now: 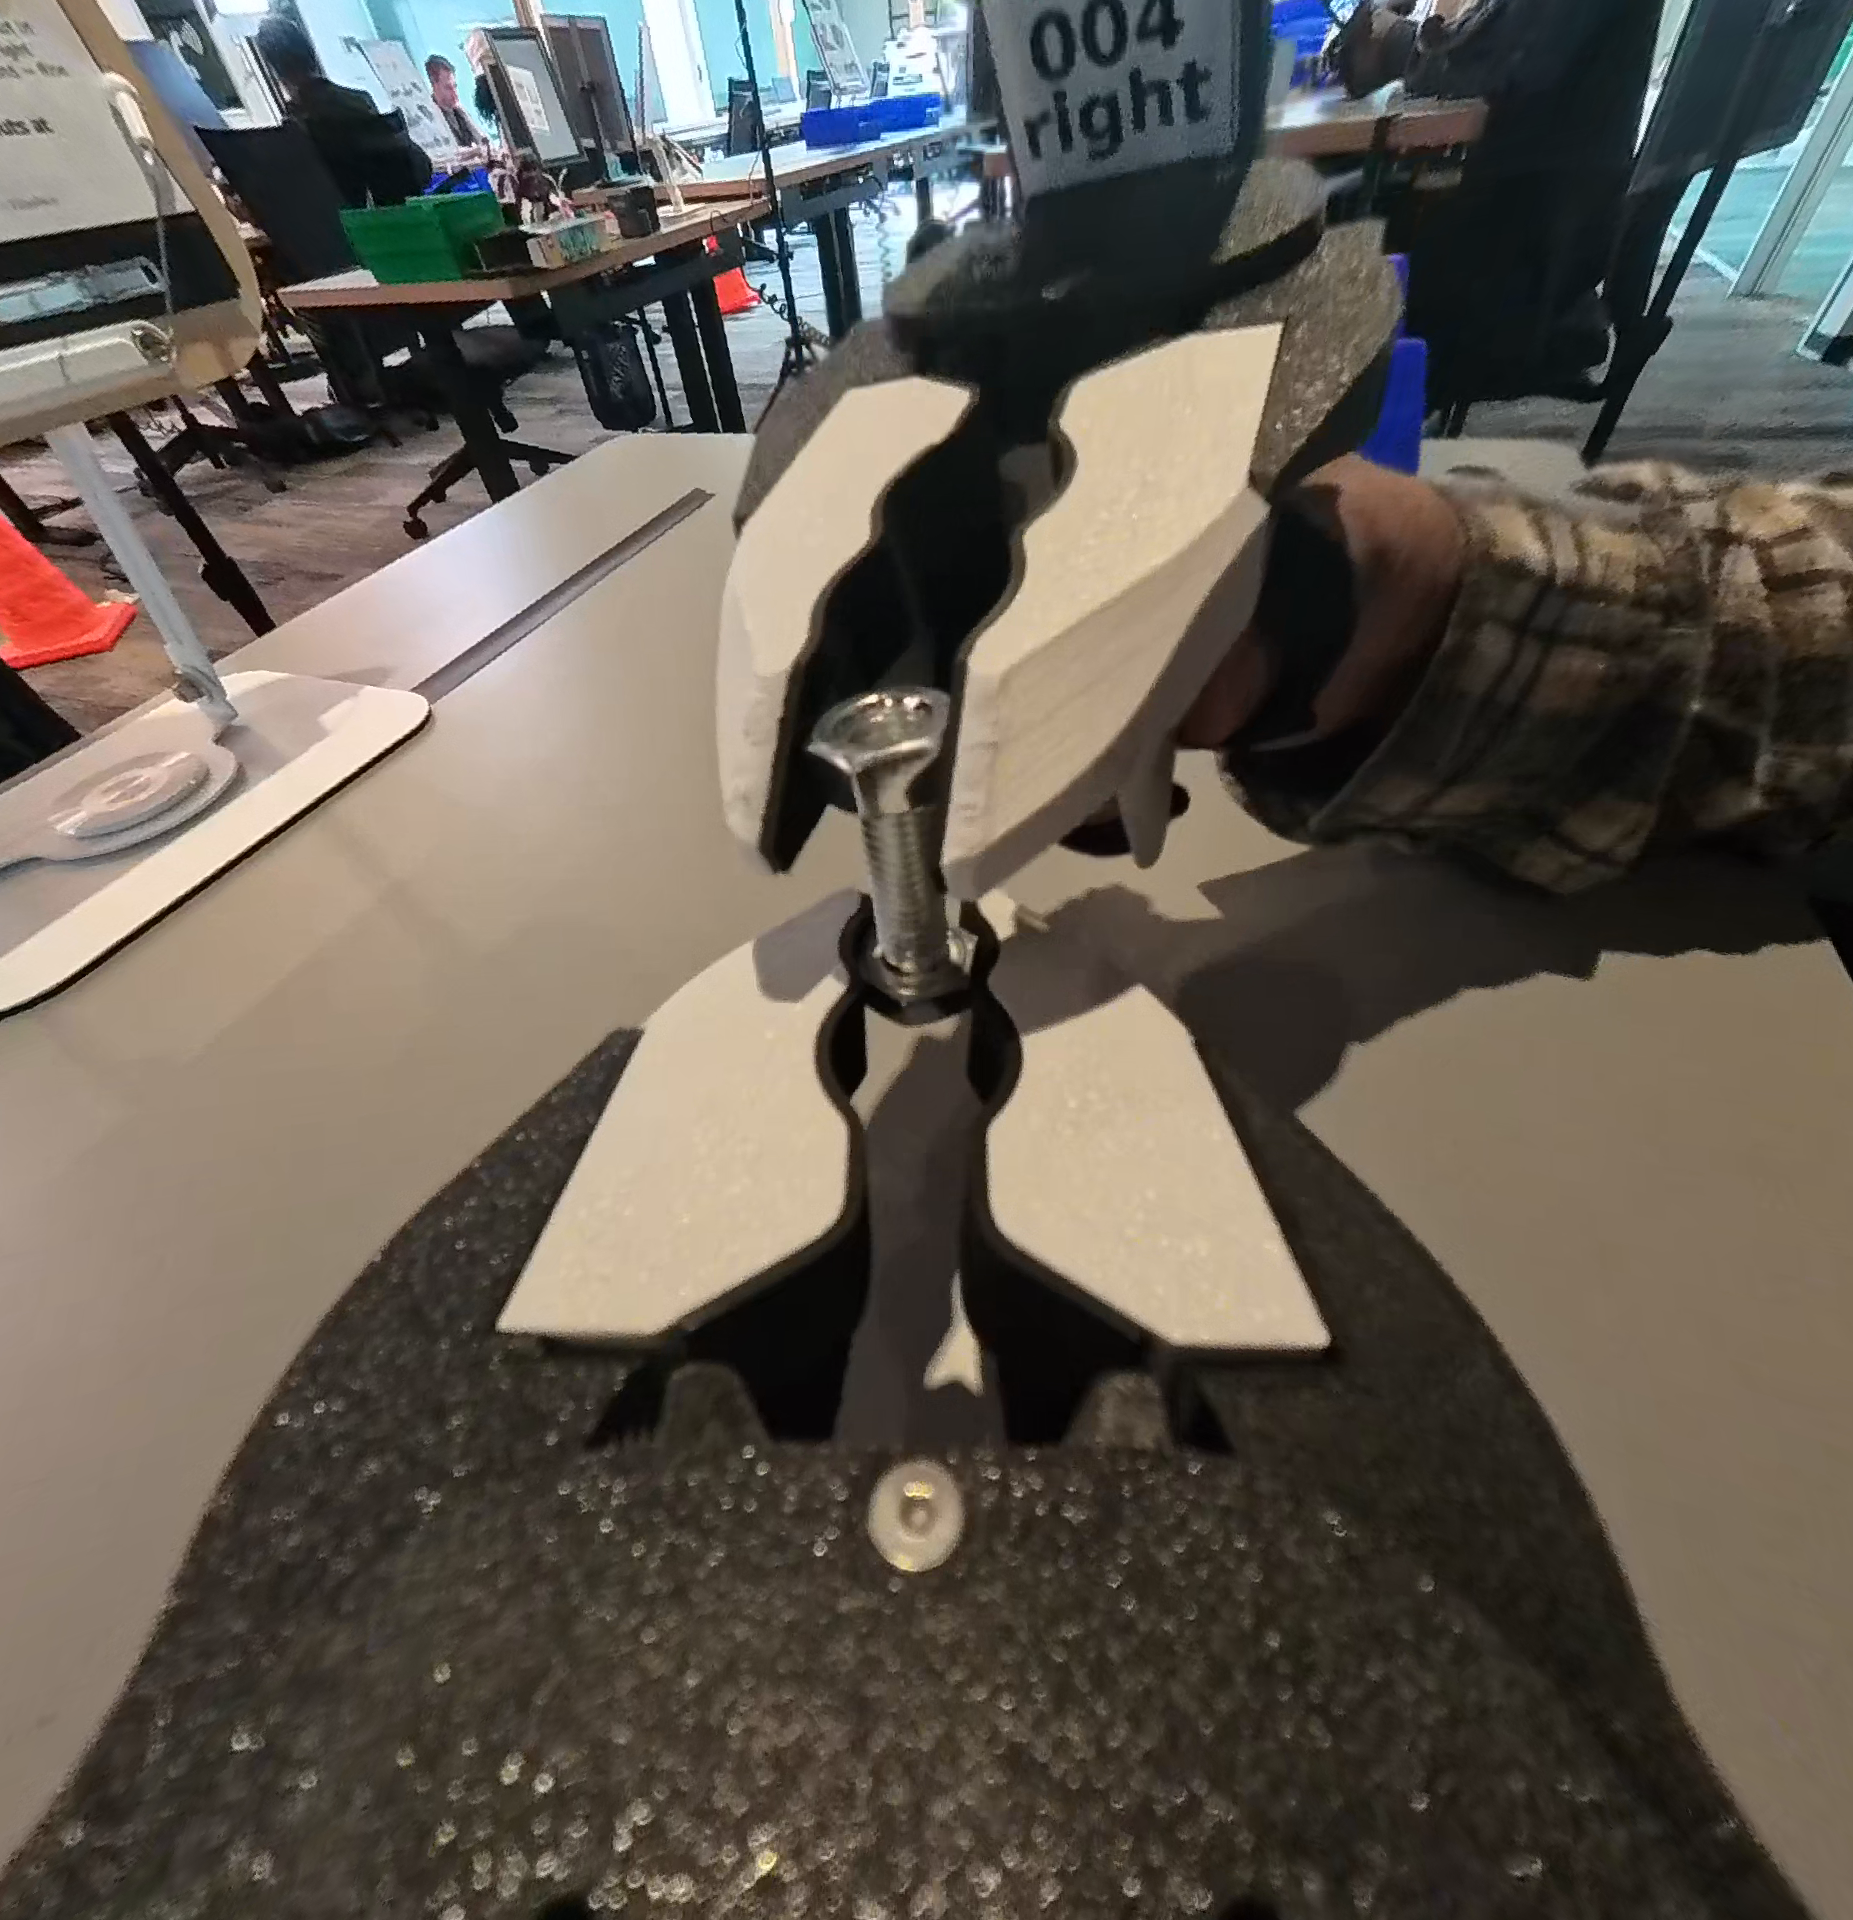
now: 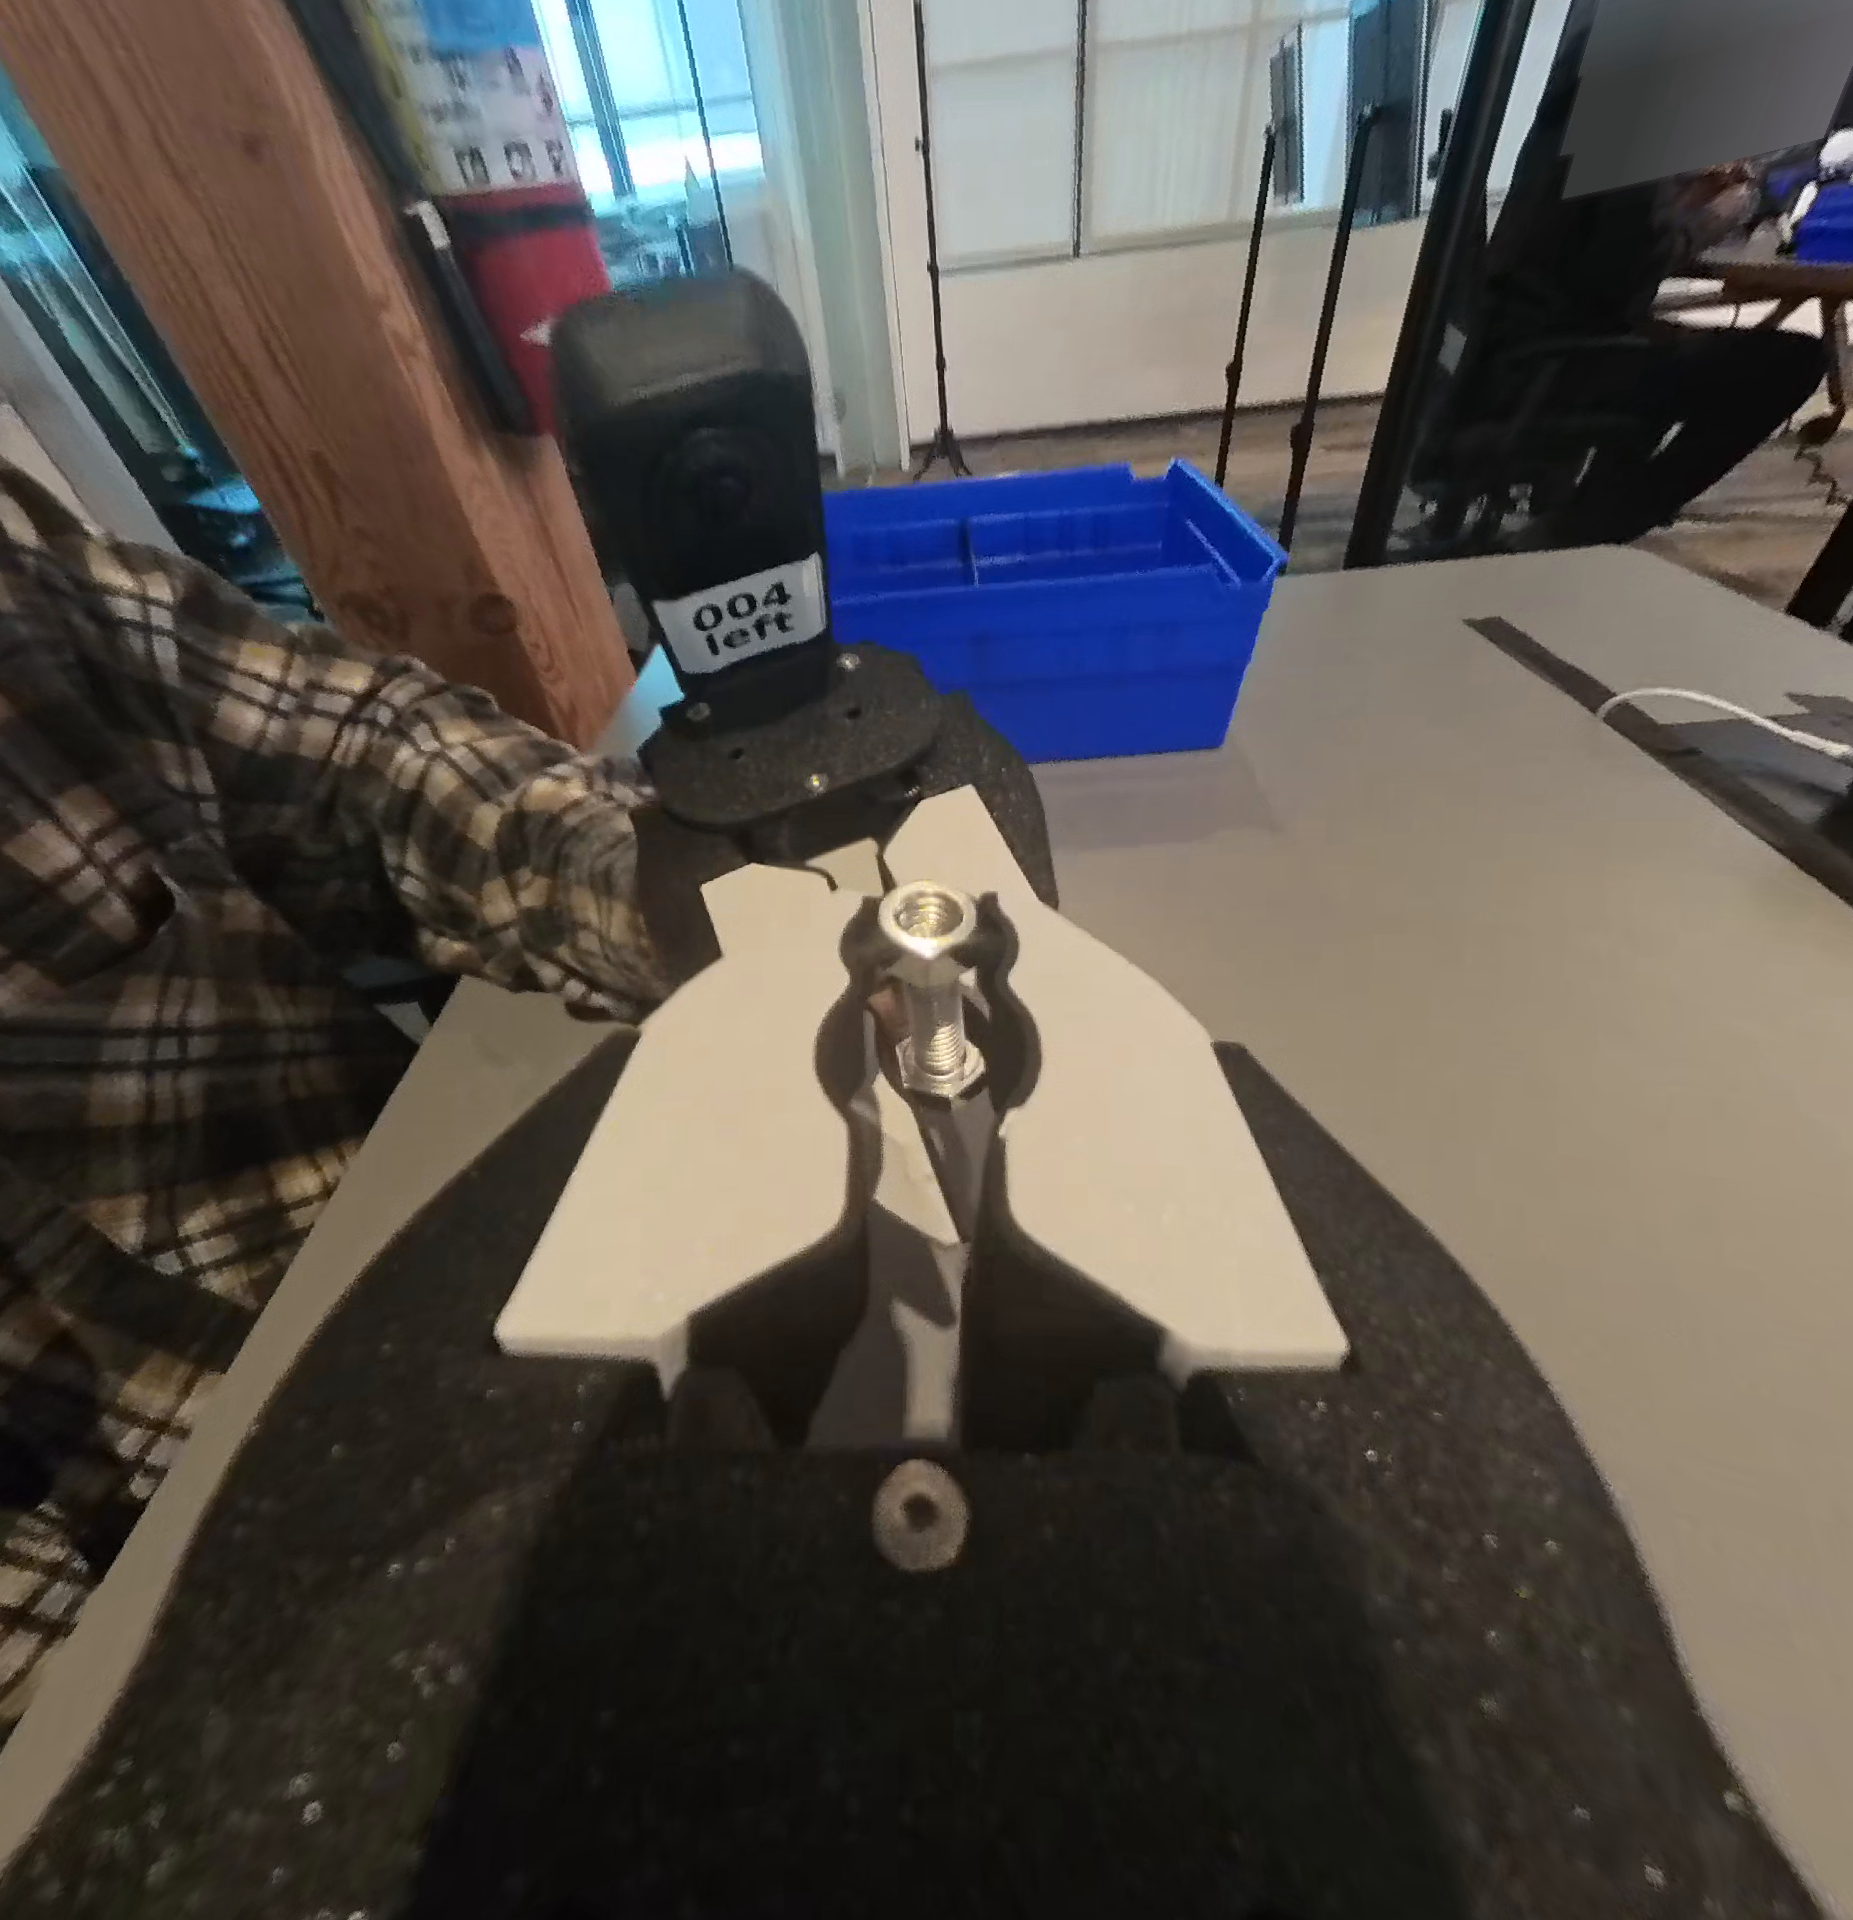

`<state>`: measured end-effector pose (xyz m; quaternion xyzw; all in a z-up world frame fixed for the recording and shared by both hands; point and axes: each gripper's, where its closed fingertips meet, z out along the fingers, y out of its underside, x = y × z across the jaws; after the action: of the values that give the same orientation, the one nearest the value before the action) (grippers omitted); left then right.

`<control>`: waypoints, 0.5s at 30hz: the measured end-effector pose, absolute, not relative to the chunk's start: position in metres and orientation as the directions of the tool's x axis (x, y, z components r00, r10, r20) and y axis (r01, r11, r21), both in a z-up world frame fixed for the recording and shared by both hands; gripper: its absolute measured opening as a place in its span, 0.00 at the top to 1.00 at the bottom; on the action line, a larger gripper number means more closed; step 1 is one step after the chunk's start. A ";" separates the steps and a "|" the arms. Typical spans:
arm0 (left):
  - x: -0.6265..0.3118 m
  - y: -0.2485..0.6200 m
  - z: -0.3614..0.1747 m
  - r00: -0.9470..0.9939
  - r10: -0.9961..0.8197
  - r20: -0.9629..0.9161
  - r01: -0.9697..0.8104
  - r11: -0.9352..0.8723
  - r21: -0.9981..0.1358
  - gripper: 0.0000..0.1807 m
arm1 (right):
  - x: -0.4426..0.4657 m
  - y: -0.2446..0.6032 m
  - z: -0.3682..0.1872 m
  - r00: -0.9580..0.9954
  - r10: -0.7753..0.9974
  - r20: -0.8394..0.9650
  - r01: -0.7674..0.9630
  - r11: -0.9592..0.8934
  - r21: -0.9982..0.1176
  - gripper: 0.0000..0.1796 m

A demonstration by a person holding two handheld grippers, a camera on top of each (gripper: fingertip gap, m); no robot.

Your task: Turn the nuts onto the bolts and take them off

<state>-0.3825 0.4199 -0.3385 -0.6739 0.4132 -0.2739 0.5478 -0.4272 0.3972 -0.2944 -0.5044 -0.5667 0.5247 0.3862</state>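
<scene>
A silver bolt stands upright over the grey table, head up, with a hex nut on its lower threads. My left gripper lies low and flat, shut on the nut at its fingertips. My right gripper comes down from above, shut on the bolt's head. In the right wrist view the bolt head sits between my right gripper's tips, and the nut shows through the gap below. The left gripper's fingers reach in under mine.
A blue bin stands on the table behind the left gripper. A white flat lamp base lies at the table's left. A groove runs along the table. A plaid sleeve comes in from the right. Tip to tip, the grippers are about 6 cm apart.
</scene>
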 end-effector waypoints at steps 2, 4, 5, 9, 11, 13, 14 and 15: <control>-0.382 0.419 -0.338 0.507 -0.858 -0.080 -0.250 -0.058 -0.967 0.92 | -0.427 0.396 -0.294 -0.194 0.978 -0.077 0.135 -0.051 -0.990 0.90; -0.381 0.420 -0.339 0.510 -0.856 -0.087 -0.261 -0.057 -0.964 0.92 | -0.426 0.397 -0.295 -0.186 0.980 -0.067 0.139 -0.041 -0.989 0.90; -0.381 0.421 -0.341 0.514 -0.853 -0.092 -0.272 -0.060 -0.961 0.92 | -0.425 0.398 -0.296 -0.177 0.983 -0.057 0.148 -0.030 -0.988 0.90; -0.382 0.424 -0.348 0.524 -0.845 -0.105 -0.318 -0.080 -0.945 0.92 | -0.423 0.403 -0.303 -0.156 0.987 -0.043 0.194 -0.012 -0.981 0.90; -0.382 0.425 -0.349 0.523 -0.847 -0.092 -0.315 -0.092 -0.945 0.92 | -0.423 0.404 -0.304 -0.153 0.987 -0.045 0.198 -0.014 -0.980 0.90; -0.382 0.425 -0.350 0.520 -0.850 -0.084 -0.308 -0.094 -0.947 0.92 | -0.424 0.404 -0.304 -0.153 0.987 -0.042 0.196 -0.011 -0.981 0.90; -0.382 0.425 -0.349 0.519 -0.851 -0.081 -0.303 -0.095 -0.948 0.92 | -0.424 0.404 -0.303 -0.153 0.988 -0.039 0.193 -0.009 -0.981 0.90; -0.382 0.424 -0.349 0.518 -0.852 -0.076 -0.297 -0.096 -0.950 0.92 | -0.424 0.404 -0.303 -0.150 0.988 -0.040 0.191 -0.011 -0.982 0.89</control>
<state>-0.3820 0.4242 -0.3485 -0.6920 0.4150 -0.2624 0.5292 -0.4238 0.4043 -0.3028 -0.5117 -0.5759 0.4935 0.4038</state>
